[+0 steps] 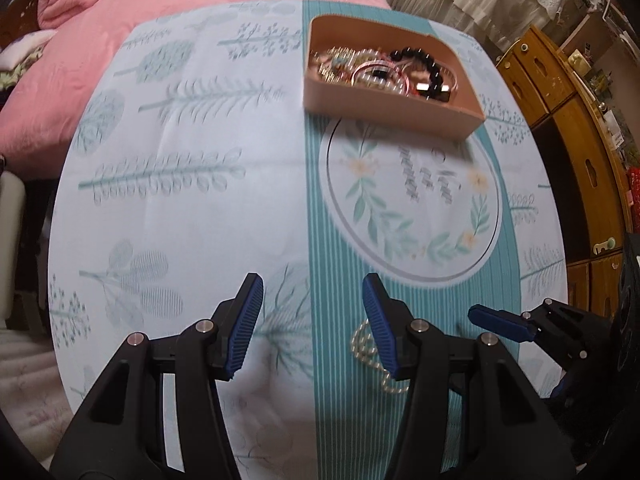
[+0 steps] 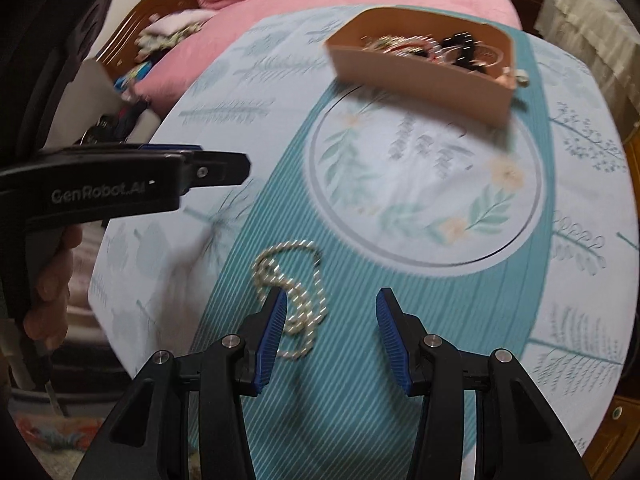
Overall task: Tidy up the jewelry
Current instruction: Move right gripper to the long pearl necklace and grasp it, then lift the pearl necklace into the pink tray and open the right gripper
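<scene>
A pearl necklace (image 2: 298, 284) lies loose on the teal stripe of the tablecloth, just ahead and left of my right gripper (image 2: 331, 330), which is open and empty. In the left wrist view the necklace (image 1: 366, 346) is partly hidden behind my right finger. My left gripper (image 1: 313, 322) is open and empty above the cloth; it shows from the side in the right wrist view (image 2: 224, 170). A pink tray (image 1: 384, 110) at the far side holds several bracelets and necklaces, among them a black bead bracelet (image 1: 420, 58). The tray also shows in the right wrist view (image 2: 420, 80).
The table (image 1: 180, 184) wears a pale cloth with leaf prints and a round floral motif (image 1: 412, 208). A pink bed (image 1: 120, 12) lies behind it. A wooden cabinet (image 1: 576, 152) stands to the right. The right gripper (image 1: 516, 326) enters the left wrist view at lower right.
</scene>
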The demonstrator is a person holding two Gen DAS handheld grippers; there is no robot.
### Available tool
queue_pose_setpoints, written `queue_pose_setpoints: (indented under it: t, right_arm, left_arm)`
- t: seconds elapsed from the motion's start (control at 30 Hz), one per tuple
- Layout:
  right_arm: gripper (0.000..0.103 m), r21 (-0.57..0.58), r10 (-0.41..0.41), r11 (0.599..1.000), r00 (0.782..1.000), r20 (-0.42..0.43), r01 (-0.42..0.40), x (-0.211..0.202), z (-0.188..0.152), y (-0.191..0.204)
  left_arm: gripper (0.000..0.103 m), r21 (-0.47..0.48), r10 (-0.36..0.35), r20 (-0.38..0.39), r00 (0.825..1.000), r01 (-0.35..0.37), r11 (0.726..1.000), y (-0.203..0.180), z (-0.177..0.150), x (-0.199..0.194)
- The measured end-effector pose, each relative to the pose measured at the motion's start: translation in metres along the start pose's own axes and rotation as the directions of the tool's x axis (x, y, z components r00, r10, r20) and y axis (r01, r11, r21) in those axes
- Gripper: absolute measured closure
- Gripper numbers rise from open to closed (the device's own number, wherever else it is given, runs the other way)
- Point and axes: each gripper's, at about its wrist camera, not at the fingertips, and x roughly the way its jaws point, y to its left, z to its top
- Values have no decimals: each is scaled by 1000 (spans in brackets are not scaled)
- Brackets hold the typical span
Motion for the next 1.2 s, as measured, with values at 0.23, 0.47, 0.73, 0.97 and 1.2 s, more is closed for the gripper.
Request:
queue_pose_setpoints:
  t: [0.23, 0.47, 0.73, 0.97, 1.2]
  right_arm:
    - [56, -74, 3, 997, 999, -33, -5, 14, -12, 21]
    - [56, -122, -18, 992, 999, -51, 12, 27, -16, 34]
    - [56, -146, -39, 989, 999, -34, 33, 33, -13, 42]
    - [58, -223, -131, 966, 991, 3, 128, 40, -11, 58]
    - [86, -297, -162, 941, 987, 25, 161, 42, -16, 69]
  left_arm:
    - [54, -39, 0, -17, 1000, 0, 999, 7, -20, 4]
    - [54, -99, 8, -20, 1000, -10, 995, 22, -31, 2]
    - [54, -129, 46, -37, 998, -50, 990, 44, -51, 1]
    - [54, -162, 37, -57, 998, -46, 986, 52, -63, 3]
    - [54, -148, 23, -62, 998, -32, 989, 44, -65, 5]
